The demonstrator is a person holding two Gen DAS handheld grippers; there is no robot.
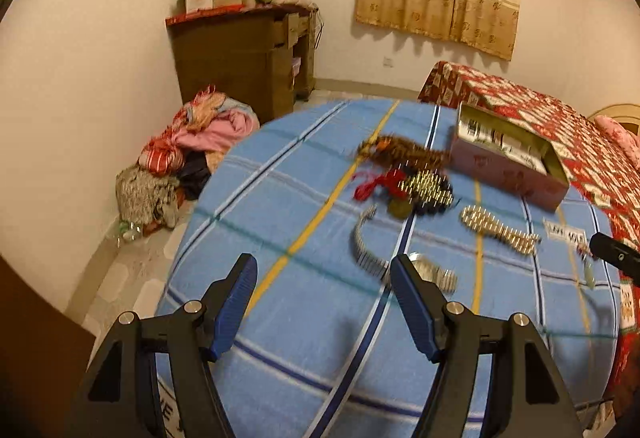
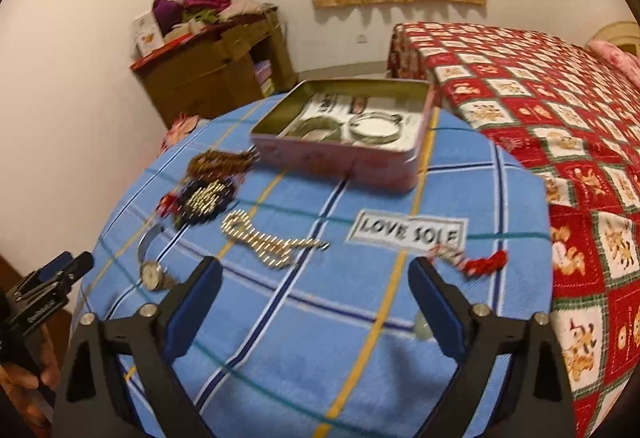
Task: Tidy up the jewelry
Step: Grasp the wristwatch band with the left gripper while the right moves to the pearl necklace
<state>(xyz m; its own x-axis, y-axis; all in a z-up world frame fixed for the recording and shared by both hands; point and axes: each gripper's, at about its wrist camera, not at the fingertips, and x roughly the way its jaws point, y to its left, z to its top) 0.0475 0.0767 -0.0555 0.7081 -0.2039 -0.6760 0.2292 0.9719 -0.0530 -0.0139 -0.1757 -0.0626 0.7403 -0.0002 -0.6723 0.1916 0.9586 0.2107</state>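
Both tongs, left [image 1: 324, 302] and right [image 2: 316, 302], gape wide and empty above the blue checked surface [image 2: 320, 338]. Watch [image 2: 154, 274], gold chain [image 2: 264, 240] and beads [image 2: 204, 198] lie left of the open tin [image 2: 340, 162], which holds bangles [image 2: 374, 126].

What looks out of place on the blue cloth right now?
Most jewelry lies loose outside the open pink tin: a wristwatch near the cloth's left edge, a gold chain, a tangled dark bead heap, and a red-corded piece off alone. Only the bangles sit inside.
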